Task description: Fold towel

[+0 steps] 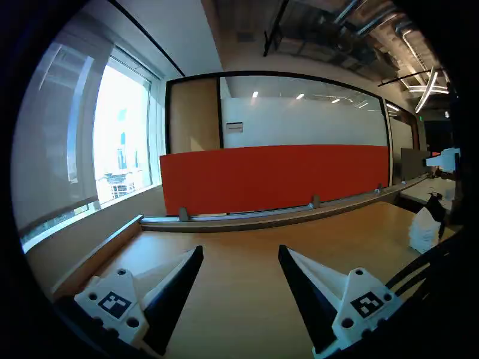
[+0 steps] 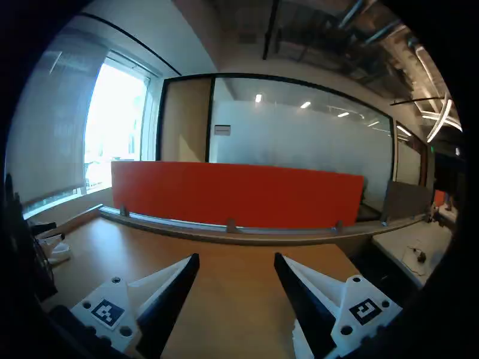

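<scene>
Towel: we cannot tell where it lies. We do see a small pale patch at the bottom edge of the right gripper view, just beside one finger, but we cannot say whether it is cloth.

In the left gripper view, the left gripper has its two fingers spread wide apart with nothing between them, and the bare wooden table shows through the gap. In the right gripper view, the right gripper is spread just as wide and grasps nothing, over the same table top.

Along the far edge of the table we see a long orange panel standing upright, with a glass wall behind it. A bright window runs along the left side of the room.
</scene>
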Action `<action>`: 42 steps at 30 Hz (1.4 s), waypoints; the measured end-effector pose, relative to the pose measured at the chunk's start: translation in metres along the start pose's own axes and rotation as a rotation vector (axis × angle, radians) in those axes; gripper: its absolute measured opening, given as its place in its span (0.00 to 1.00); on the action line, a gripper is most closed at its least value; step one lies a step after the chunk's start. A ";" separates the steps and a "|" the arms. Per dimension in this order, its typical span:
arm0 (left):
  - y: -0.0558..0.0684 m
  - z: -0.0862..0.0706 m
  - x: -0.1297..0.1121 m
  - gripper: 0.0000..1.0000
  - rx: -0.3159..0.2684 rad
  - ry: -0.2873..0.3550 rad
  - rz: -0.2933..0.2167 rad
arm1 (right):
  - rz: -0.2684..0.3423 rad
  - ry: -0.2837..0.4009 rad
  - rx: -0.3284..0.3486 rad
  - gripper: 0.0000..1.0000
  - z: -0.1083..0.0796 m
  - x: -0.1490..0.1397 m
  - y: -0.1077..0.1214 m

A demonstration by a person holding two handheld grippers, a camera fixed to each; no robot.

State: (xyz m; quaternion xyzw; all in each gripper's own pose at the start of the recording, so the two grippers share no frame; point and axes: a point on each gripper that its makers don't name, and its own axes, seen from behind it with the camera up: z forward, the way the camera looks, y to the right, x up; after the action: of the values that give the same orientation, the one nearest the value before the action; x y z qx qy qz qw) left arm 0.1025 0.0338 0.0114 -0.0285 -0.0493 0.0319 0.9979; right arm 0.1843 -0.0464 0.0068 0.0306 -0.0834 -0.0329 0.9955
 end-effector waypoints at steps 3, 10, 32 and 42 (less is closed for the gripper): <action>-0.002 0.000 -0.008 0.93 0.009 0.011 0.001 | -0.005 0.000 -0.001 0.97 0.002 -0.002 -0.003; -0.006 0.000 -0.029 0.93 0.020 0.039 -0.009 | -0.015 0.002 0.011 0.97 0.006 -0.010 -0.015; -0.014 -0.002 -0.097 0.93 0.050 0.094 -0.023 | -0.020 0.008 0.021 0.97 0.012 -0.058 -0.022; -0.016 -0.002 -0.106 0.93 0.048 0.104 -0.044 | -0.001 0.023 0.011 0.97 0.015 -0.055 -0.019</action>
State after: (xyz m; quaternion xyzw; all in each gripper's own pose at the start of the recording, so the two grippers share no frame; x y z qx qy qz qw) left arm -0.0019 0.0102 -0.0001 -0.0049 0.0029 0.0097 0.9999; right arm 0.1270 -0.0618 0.0110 0.0366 -0.0722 -0.0327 0.9962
